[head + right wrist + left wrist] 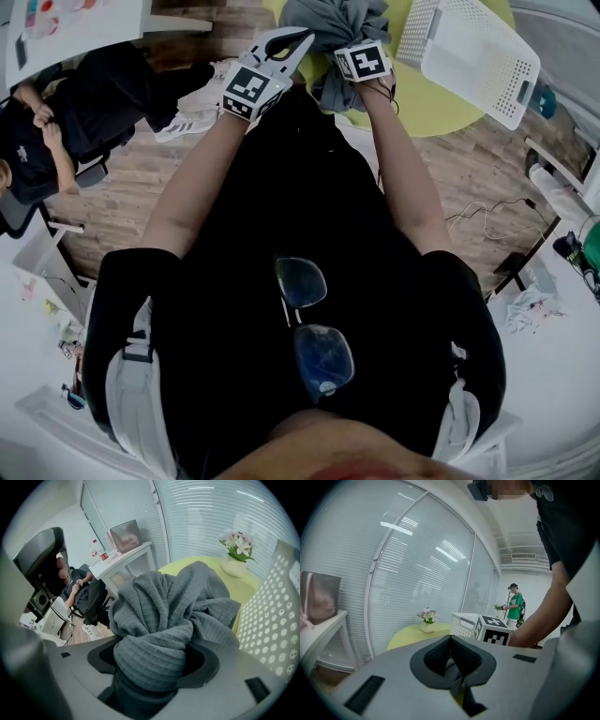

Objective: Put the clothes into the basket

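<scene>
A bunched grey ribbed garment (333, 26) sits over the near side of a round yellow-green table (441, 105). My right gripper (357, 47) is pushed into it. In the right gripper view the garment (164, 616) fills the gap and the right gripper (152, 660) is shut on a thick fold of it. A white perforated basket (469, 47) lies tilted on the table to the right of the garment, and its wall (276, 620) is close beside the cloth. My left gripper (298, 39) hangs left of the garment, shut, with its tips (451, 639) together.
A vase of flowers (236, 557) stands on the table's far side. A seated person (47, 131) in black is at the far left by a white desk. Cables (487, 216) lie on the wooden floor at the right. Another person in green (514, 605) stands far back.
</scene>
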Demonstrator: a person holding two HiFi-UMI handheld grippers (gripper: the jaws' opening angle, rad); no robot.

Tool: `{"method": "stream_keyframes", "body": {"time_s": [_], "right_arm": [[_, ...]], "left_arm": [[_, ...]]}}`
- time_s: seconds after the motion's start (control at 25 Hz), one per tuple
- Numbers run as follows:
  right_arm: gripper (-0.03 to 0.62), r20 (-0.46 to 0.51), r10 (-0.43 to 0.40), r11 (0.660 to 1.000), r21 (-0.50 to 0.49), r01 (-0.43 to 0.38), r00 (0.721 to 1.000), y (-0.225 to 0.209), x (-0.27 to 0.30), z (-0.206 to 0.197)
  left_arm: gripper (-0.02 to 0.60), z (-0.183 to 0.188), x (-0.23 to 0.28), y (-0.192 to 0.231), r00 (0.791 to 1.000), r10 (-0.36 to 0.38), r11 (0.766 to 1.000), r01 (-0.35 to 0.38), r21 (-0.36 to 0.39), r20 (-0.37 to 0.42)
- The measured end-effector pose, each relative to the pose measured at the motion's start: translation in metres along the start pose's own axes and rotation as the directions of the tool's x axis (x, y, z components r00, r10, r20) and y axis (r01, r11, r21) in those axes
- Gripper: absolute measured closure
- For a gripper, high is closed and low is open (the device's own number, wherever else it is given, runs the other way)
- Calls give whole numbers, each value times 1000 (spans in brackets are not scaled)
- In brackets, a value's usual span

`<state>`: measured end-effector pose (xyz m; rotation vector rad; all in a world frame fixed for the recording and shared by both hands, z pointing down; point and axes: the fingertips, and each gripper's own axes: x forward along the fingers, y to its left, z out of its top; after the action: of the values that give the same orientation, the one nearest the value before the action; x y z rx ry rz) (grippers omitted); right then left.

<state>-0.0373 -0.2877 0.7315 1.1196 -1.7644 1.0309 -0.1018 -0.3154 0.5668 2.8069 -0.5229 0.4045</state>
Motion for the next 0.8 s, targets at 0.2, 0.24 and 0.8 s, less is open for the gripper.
{"method": "stream_keyframes", "body": {"time_s": [0.2,0.24,0.8], "right_arm": [[238,-13,-11,998,-69,10,1000,13,-27,5],[238,-13,-10,997,-75,9,1000,15,-32,6],[237,8,-6,989,-149,7,1000,50,-128,16]], "left_arm": [[572,19,-2,-6,999,-29,999,28,31,26],[572,23,-3,-7,999,-32,999,31,37,28],[572,82,-18,-35,988,-155,971,152,185,4]]}}
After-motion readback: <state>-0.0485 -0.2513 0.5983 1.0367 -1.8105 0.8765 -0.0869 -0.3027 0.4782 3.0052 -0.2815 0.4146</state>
